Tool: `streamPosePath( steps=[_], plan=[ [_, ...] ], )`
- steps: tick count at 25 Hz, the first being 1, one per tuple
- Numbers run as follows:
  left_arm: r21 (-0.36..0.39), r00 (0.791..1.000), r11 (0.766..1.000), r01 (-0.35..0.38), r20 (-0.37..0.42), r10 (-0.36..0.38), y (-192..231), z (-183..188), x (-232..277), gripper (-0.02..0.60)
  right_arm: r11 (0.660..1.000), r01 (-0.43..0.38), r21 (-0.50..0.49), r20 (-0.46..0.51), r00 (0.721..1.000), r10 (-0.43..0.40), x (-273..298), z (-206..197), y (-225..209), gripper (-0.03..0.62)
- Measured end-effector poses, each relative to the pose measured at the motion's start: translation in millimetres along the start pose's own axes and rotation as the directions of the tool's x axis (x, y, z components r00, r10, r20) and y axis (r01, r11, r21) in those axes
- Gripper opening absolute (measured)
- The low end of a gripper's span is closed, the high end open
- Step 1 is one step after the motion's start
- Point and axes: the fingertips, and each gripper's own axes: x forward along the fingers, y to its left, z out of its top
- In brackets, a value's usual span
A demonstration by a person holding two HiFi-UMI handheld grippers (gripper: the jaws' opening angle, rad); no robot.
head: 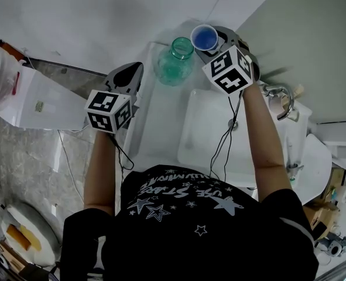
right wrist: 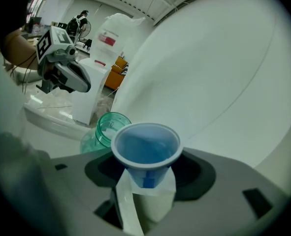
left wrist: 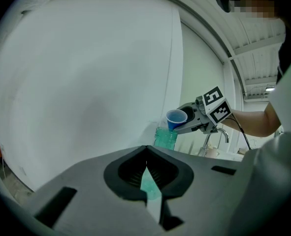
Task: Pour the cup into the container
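A small blue cup (head: pixel 204 37) is tipped toward the mouth of a clear green jar (head: pixel 175 60) that stands at the back of the white counter. My right gripper (head: pixel 212 41) is shut on the cup. In the right gripper view the cup (right wrist: pixel 145 149) sits between the jaws with its rim just right of the jar's opening (right wrist: pixel 107 128). Whether liquid is in the cup cannot be told. My left gripper (head: pixel 127 75) hovers left of the jar with its jaws together and nothing in them. The left gripper view looks past the left gripper (left wrist: pixel 147 178) at the cup (left wrist: pixel 176 118) above the jar (left wrist: pixel 165 137).
A white sink basin (head: pixel 219 133) lies in front of the jar, with a chrome faucet (head: pixel 278 95) to its right. A white wall (head: pixel 102 16) rises right behind the counter. A white box (head: pixel 38 104) and a plastic bag (head: pixel 0 78) are at the left.
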Motion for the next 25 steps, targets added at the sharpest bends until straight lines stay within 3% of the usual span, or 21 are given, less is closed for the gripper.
streamPosePath(
  steps=[7,25],
  plan=[
    [-0.004,1.0,1.0,0.013,-0.003,-0.013,2,-3,4,0.011,0.992,0.051,-0.117,-0.039,0.998,-0.056,6,2,-2,0.284],
    [-0.017,0.999,0.999,0.034,-0.001,-0.034,0,-12,7,0.011,0.95,0.113,-0.292,-0.092,0.985,-0.146,15,-3,-2,0.283]
  ],
)
